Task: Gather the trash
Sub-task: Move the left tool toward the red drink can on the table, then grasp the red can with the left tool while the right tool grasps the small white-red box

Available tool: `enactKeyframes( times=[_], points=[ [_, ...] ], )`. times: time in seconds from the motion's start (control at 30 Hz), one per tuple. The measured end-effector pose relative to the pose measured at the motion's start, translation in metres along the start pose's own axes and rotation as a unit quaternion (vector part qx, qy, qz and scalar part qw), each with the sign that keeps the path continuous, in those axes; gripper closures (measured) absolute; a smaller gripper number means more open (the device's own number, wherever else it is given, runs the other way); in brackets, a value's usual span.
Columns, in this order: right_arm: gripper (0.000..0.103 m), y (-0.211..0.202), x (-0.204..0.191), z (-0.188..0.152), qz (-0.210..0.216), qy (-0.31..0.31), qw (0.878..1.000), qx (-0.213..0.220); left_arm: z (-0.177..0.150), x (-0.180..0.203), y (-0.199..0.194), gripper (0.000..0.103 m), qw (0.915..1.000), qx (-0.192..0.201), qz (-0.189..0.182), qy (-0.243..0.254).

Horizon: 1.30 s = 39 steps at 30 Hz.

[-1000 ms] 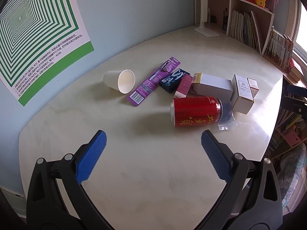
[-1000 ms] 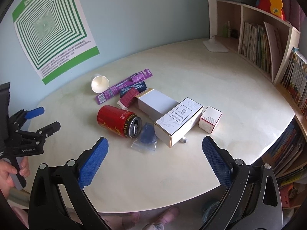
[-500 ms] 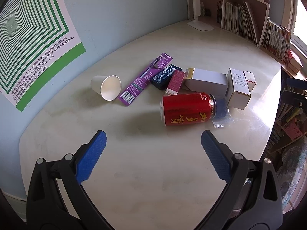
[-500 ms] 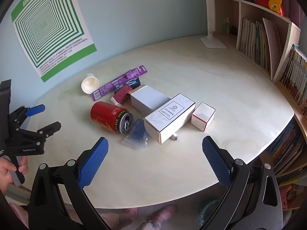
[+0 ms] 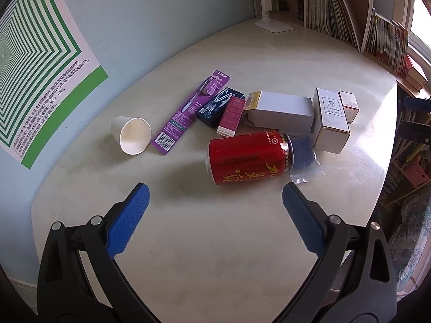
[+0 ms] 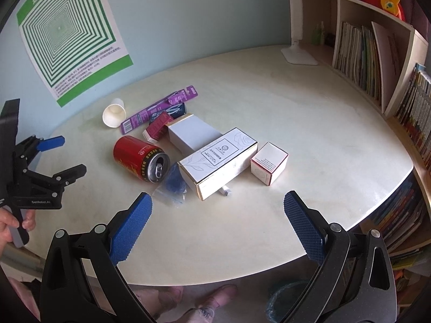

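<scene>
Progress: nothing collected; can (image 5: 249,156), cup (image 5: 132,134), boxes (image 6: 218,158) litter worktop (image 5: 215,242).
Fingers: left gripper (image 5: 214,200), right gripper (image 6: 216,207) both spread, empty.

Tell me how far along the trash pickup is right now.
Nothing looks collected yet. Both hand-held grippers, left and right, are open and empty. The left one points at the red can, lying on its side. The paper cup, purple toothbrush pack and long white box are on the table too.
</scene>
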State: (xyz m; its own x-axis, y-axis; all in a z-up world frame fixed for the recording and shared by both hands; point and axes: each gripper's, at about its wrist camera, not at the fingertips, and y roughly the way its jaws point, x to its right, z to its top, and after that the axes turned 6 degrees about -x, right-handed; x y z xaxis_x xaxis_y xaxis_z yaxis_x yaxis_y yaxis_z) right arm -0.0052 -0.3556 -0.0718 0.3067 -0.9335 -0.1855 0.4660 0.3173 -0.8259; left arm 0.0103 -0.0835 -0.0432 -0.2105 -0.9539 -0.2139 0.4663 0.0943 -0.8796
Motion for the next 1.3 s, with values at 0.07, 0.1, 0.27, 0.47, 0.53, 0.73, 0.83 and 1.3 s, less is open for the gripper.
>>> enactKeyframes(
  times=[0.07, 0.1, 0.27, 0.47, 0.53, 0.73, 0.83, 1.3],
  points=[
    [0.006, 0.002, 0.008, 0.001, 0.002, -0.006, 1.000, -0.002, 0.005, 0.006, 0.001, 0.006, 0.9999, -0.002, 0.009, 0.009],
    [0.006, 0.003, 0.012, 0.001, 0.003, -0.008, 1.000, -0.005, 0.007, 0.009, 0.002, 0.006, 0.9998, -0.004, 0.012, 0.014],
    [0.006, 0.009, 0.030, 0.003, 0.010, -0.020, 1.000, -0.015, 0.017, 0.019, 0.011, 0.006, 0.9987, -0.015, 0.019, 0.045],
    [0.006, 0.022, 0.037, 0.010, -0.001, -0.032, 0.999, -0.033, 0.028, 0.023, 0.025, 0.006, 0.9958, -0.025, 0.014, 0.087],
    [0.006, 0.026, 0.039, 0.014, -0.006, -0.026, 0.999, -0.039, 0.033, 0.024, 0.030, 0.006, 0.9940, -0.025, 0.014, 0.106],
    [0.006, 0.037, 0.046, 0.022, -0.017, -0.015, 0.998, -0.053, 0.047, 0.023, 0.045, 0.006, 0.9881, -0.022, -0.012, 0.152],
    [0.006, 0.042, 0.048, 0.027, -0.022, -0.019, 0.998, -0.055, 0.051, 0.021, 0.055, 0.006, 0.9856, -0.020, -0.036, 0.164],
    [0.006, 0.091, 0.073, 0.052, 0.005, -0.080, 0.991, -0.106, 0.059, 0.030, 0.098, 0.006, 0.9610, -0.055, -0.135, 0.235]
  ],
)
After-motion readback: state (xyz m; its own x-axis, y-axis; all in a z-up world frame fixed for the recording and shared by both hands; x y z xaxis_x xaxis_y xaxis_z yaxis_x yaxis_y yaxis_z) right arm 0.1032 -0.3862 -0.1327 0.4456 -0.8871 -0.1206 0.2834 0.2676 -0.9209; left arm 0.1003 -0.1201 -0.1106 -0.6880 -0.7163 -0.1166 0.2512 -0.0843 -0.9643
